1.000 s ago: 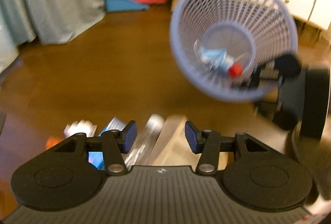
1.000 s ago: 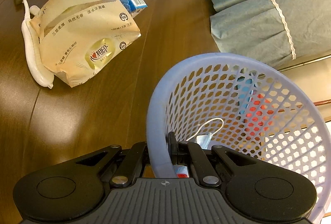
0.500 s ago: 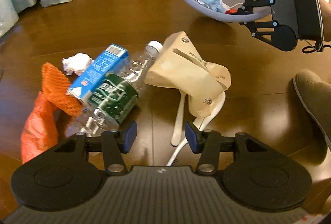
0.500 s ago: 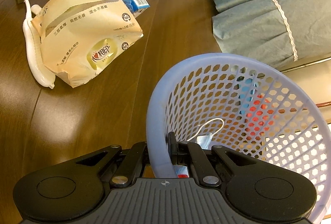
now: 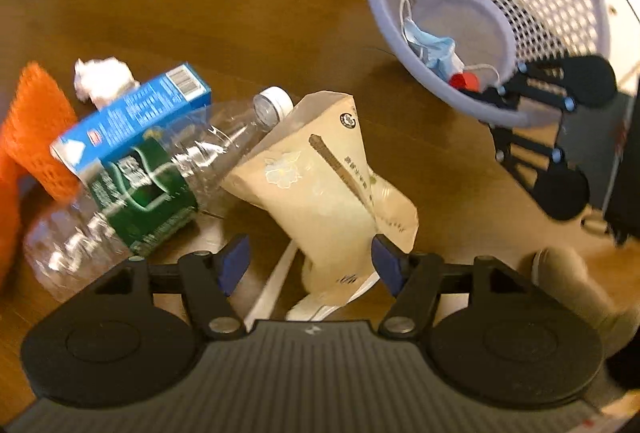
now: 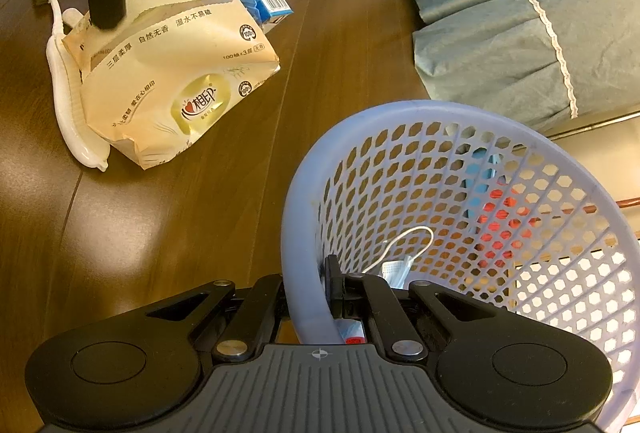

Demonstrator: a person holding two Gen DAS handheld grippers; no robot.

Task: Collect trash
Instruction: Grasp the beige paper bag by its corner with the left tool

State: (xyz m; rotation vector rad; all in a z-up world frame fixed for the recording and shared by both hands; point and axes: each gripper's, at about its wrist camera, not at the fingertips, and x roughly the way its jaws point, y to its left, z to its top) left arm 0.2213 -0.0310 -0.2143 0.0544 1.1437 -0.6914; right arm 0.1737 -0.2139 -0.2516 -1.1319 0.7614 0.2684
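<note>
We see the left tongs [image 5: 310,265] spread wide, low over the wooden floor [image 5: 240,13], with the near end of the beige tissue pack [image 5: 320,185] lying between their blue tips but not touching either. Under that pack lies a white plastic piece [image 6: 68,105], its end showing just below the tongs. Left of the pack a crushed clear bottle [image 5: 132,193] with a green label lies on its side, its white cap touching the pack's top corner. A blue carton [image 5: 132,121] leans on the bottle, an orange net [image 5: 36,129] sits beside it at the far left, and a crumpled white tissue [image 5: 102,77] lies just beyond the carton. The right tongs [image 6: 310,289] are pressed together on the rim of the lilac basket [image 6: 520,161], one finger outside the wall and one inside, holding it tilted above the floor with its mouth toward the pile. Inside the basket rest a blue face mask [image 5: 430,45] and something small and red [image 5: 464,81]. A slippered foot [image 5: 576,289] stands near the left tongs. Grey-blue fabric [image 6: 500,13] lies beyond the basket.
</note>
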